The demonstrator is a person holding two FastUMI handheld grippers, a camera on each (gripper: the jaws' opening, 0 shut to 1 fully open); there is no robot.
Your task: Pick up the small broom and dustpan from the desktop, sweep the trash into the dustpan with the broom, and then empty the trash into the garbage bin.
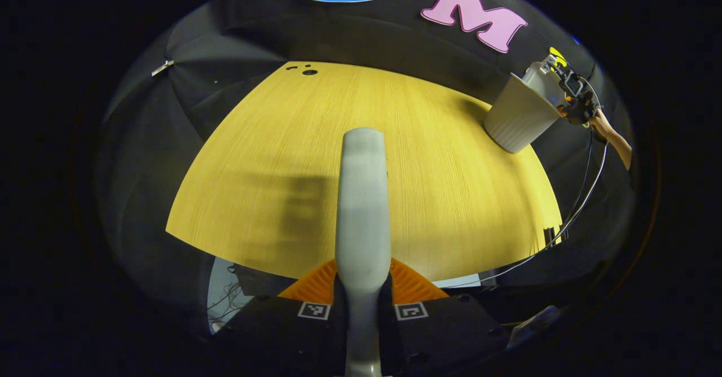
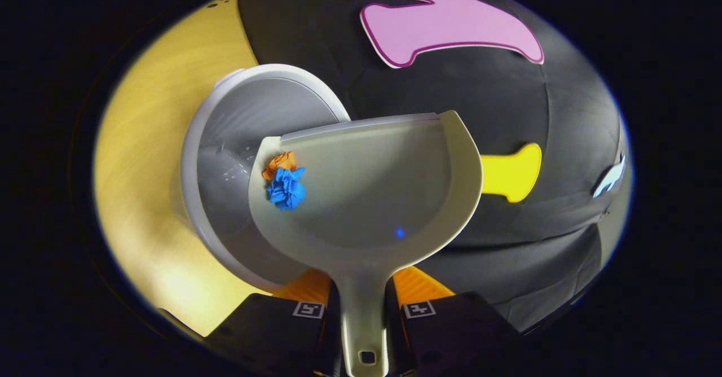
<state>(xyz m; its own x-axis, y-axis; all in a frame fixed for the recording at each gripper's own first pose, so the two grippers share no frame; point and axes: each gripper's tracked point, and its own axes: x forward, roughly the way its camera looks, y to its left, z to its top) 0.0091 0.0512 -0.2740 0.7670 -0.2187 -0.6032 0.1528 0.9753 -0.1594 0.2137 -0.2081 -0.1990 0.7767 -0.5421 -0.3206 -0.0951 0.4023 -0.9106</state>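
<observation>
Since the dustpan (image 2: 366, 196) is already held over the garbage bin (image 2: 225, 140) with trash in it, most of the task looks done. In the right gripper view, the dustpan's handle is pinched between the two fingers of the right gripper (image 2: 364, 303), which are closed tight on it. The pan is stretched out ahead of the gripper and is tipped toward its left side. Two bits of crumpled paper are seen at the pan's left edge, just ahead and to the left of the gripper: a blue paper ball (image 2: 286, 189) and an orange paper ball (image 2: 280, 162), touching each other. They are lying right above the open mouth of the bin, which is ahead and to the left of the gripper, under the pan. The trash is not yet dropped.

In the left gripper view, the small broom (image 1: 362, 207) is held by the left gripper (image 1: 361, 303), whose fingers are closed on its pale handle. The broom is pointed straight ahead of the gripper, above the yellow table (image 1: 254, 168). No trash is seen on the part of the table ahead of this gripper, so the sweeping is judged to be finished. Far ahead and to the right of the left gripper, the bin (image 1: 519, 120) is seen standing on the table's edge, with the other gripper (image 1: 575, 92) and a hand beside it.

What is left is small: the pan needs to be tipped a little more so that both paper balls slide off its left edge and fall into the bin.
</observation>
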